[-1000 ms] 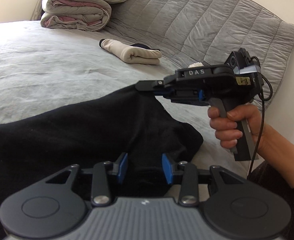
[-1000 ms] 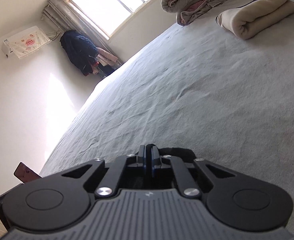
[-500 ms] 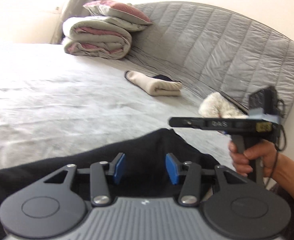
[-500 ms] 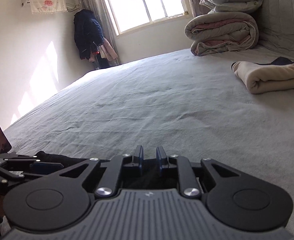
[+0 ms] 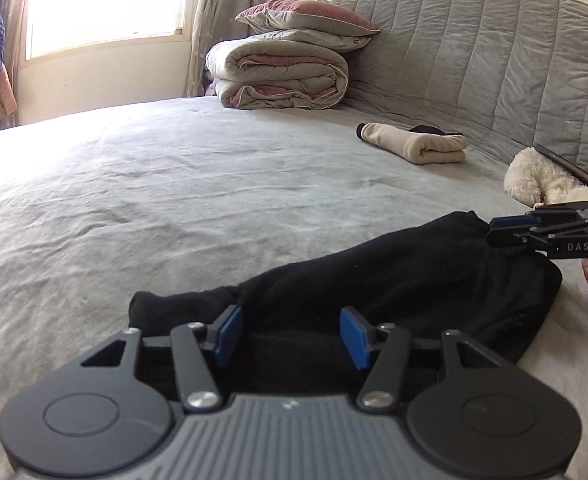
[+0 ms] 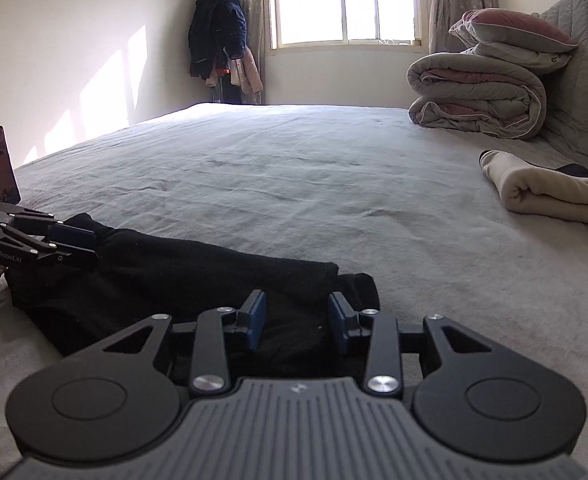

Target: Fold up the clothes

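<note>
The left gripper (image 5: 290, 334) sits low over the near edge of the black garment (image 5: 394, 284), its blue fingers (image 5: 227, 334) opening, with dark cloth lying between them but unpressed. The right gripper (image 6: 297, 322) hangs over the garment's other end, fingers likewise opening, fabric beneath the gap, not gripped. The garment lies folded long on the grey bed (image 5: 174, 200). Beyond it rests a rolled beige garment (image 5: 418, 146), and farther still a folded quilt (image 5: 282, 76).
</note>
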